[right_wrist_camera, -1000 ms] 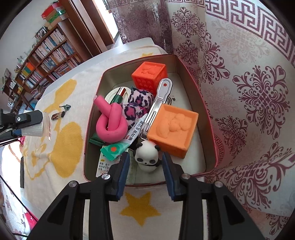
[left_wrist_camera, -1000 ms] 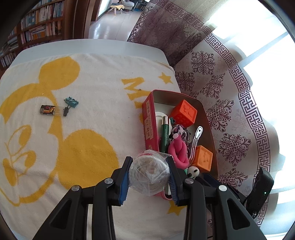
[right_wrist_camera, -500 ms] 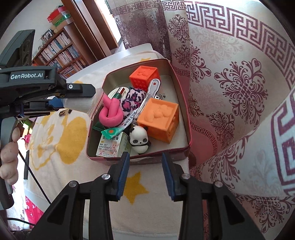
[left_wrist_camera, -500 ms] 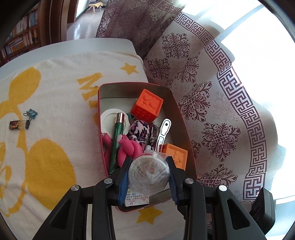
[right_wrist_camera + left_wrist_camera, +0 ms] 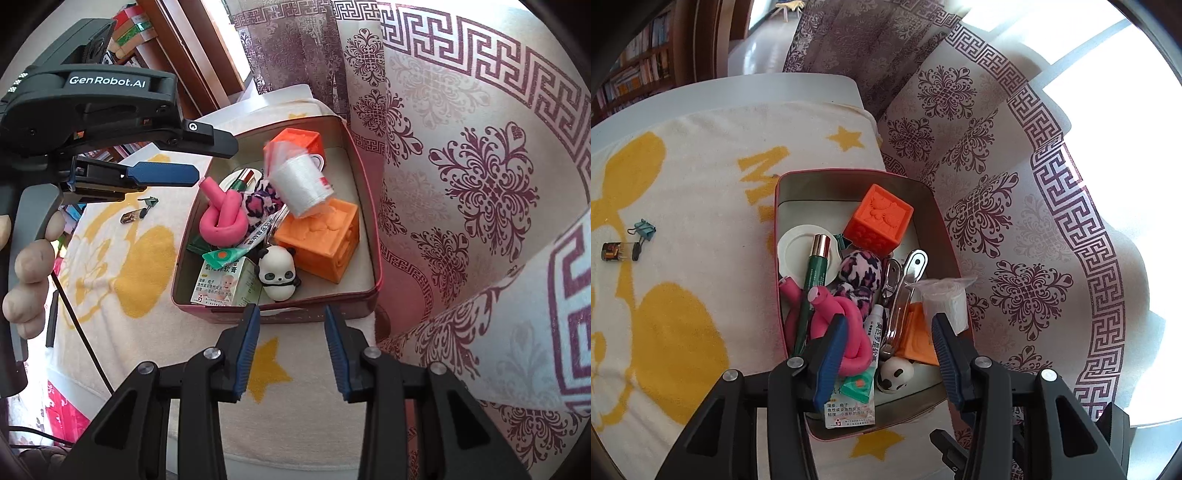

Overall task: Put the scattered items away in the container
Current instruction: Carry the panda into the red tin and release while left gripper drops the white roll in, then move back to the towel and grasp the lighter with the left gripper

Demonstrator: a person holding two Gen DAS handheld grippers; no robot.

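While the left gripper is opening above the red-rimmed metal tin, the white bagged roll, apparently loose, tips onto the orange embossed cube; retreat straight upward; right gripper parted, empty.

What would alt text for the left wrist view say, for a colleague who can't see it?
The left gripper is opening over a red tin crammed with toys, and a bagged white roll it no longer grips lies just off its right pad, above an orange block. Out on the yellow-and-white towel, a blue binder clip and a small dark item are not in the tin.
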